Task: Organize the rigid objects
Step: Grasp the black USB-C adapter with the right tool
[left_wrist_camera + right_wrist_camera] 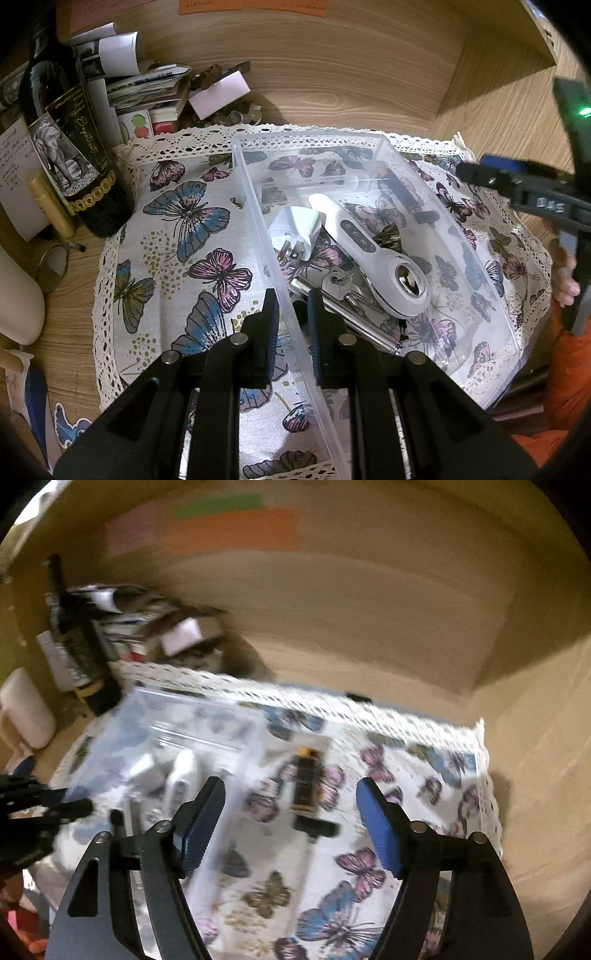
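A clear plastic bin (491,325) sits on a butterfly-print cloth (177,236). Inside lie a white handheld device (369,254), a white plug adapter (295,229), keys (340,288), a metal tool (354,325) and a dark cylindrical tool (406,195). My left gripper (292,299) is shut on the bin's near left wall. My right gripper (291,805) is open and empty, above the bin; it shows at the right in the left wrist view (524,184). The right wrist view is blurred; the dark tool (306,782) lies ahead between its fingers.
A wine bottle (70,147), stacked papers and boxes (147,92), a small round mirror (53,267) and a white container (18,299) crowd the left. Wooden walls (332,74) close the back and right.
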The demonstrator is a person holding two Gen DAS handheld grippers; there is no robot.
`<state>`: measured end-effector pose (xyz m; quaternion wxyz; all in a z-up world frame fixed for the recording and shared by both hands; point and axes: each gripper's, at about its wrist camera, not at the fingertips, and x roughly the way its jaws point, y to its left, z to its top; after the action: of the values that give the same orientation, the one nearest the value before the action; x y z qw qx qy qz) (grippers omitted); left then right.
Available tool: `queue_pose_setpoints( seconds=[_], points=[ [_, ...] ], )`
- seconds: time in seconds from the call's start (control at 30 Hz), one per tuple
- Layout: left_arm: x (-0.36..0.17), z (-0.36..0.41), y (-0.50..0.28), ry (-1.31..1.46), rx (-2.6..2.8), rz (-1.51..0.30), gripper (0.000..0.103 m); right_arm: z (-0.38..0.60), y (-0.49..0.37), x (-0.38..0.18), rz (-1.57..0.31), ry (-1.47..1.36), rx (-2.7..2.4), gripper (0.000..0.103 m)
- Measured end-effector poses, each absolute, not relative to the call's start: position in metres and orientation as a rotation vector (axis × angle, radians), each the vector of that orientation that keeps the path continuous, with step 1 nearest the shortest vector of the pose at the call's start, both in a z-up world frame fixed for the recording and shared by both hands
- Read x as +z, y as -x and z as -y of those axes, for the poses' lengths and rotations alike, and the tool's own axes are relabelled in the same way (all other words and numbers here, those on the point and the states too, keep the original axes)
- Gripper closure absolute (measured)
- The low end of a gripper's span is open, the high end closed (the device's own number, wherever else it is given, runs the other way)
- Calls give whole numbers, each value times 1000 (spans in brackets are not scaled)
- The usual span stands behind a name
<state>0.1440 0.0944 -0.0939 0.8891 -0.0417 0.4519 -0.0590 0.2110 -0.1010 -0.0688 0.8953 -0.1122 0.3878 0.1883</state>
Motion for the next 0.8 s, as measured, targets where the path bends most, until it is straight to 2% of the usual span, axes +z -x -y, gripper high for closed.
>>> queue_pose_setpoints(
  seconds=[0.43, 0.57, 0.6, 0.63, 0.8],
  points=[
    [-95, -96, -143, 85, -120, -940, 89, 114, -251, -151, -1026, 223, 323, 33],
    [-95, -96, -143, 86, -121, -939, 89, 112, -255, -166, -1056, 216, 325, 40],
    [-95, -96, -143, 85, -120, -939, 89, 112, -254, -164, -1047, 211, 329, 52],
    [-95, -96, -143, 85, -119, -939, 89, 112, -253, -163, -1045, 213, 334, 59],
    [-95, -96, -144, 87, -122, -940, 89, 118, -248, -158, -1030, 228, 320, 61]
  ],
)
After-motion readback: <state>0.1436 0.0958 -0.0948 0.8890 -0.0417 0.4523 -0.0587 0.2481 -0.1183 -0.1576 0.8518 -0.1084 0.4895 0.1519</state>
